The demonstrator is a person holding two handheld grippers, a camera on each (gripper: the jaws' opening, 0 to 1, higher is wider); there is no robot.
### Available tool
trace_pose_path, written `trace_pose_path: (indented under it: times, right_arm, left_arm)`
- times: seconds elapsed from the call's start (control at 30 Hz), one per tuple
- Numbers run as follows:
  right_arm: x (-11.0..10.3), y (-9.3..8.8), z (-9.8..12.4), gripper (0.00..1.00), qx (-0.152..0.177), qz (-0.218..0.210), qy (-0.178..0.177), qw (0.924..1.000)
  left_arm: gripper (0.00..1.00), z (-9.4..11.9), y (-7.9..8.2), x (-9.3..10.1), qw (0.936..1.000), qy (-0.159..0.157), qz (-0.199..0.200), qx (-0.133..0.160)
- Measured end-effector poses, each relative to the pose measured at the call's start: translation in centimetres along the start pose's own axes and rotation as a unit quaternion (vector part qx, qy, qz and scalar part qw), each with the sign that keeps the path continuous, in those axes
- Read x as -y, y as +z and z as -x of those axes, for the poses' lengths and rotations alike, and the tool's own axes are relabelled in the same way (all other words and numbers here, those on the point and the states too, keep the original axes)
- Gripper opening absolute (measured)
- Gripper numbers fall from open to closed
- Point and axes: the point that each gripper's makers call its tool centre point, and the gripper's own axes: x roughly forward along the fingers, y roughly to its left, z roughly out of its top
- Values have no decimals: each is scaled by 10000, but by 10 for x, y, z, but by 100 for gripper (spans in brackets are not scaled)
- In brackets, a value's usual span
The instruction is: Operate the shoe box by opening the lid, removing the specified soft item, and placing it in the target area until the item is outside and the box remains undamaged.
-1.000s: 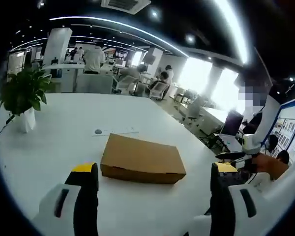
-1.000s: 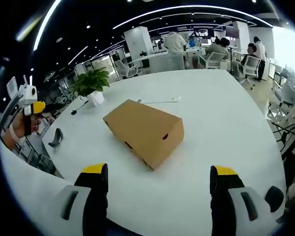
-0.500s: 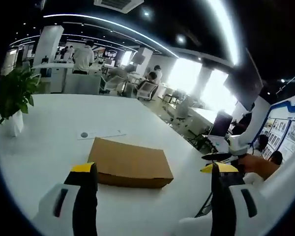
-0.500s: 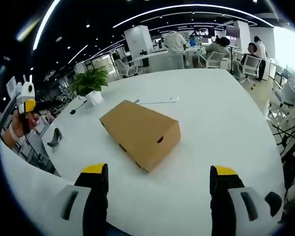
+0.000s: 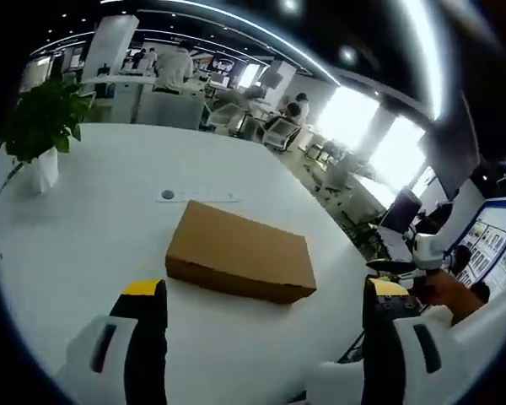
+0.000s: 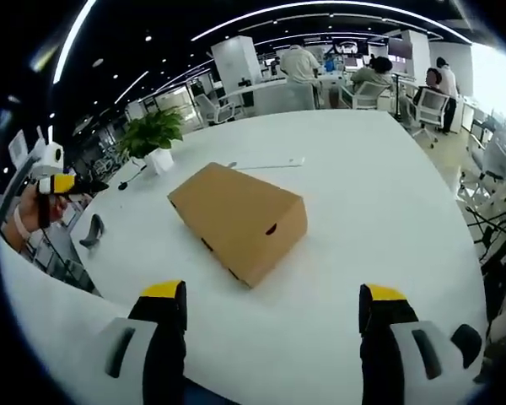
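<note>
Over the white table (image 6: 379,211), both grippers' jaws gape before the shut shoe box (image 6: 238,218).

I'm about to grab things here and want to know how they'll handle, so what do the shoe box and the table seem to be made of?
Shoe box: looks like plain brown cardboard, matte and unprinted, with crisp folded edges and small dark holes in its side walls. Table: smooth white top with a slight sheen, probably laminate or painted board; the pictures leave that open.

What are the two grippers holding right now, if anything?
Nothing. The left gripper and right gripper both have their jaws wide apart with only table between them. The shoe box sits closed and untouched on the white table.
</note>
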Motion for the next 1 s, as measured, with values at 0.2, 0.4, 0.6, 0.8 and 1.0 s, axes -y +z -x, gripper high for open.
trace_pose_path:
  times: [0.2,0.4,0.6,0.8,1.0]
  right_arm:
    - [-4,-2,0,87,-110,68,44,9999]
    - [-4,0,0,87,-38,11,78,10000]
    - [-4,1,0,87,-25,-10,93,10000]
    - [-5,1,1,87,9,-49,119,9999]
    - [-3,3,3,88,0,-118,81,9999]
  left_arm:
    - [99,3,-11,-12,9982,389,-390,-256]
    - [99,4,-21,-23,9977,488,-190,-427]
    - [99,3,-19,-24,9975,526,-179,-442]
    - [99,1,-24,-27,9968,536,-208,-557]
    - [98,-5,-31,-23,9954,369,-330,-820]
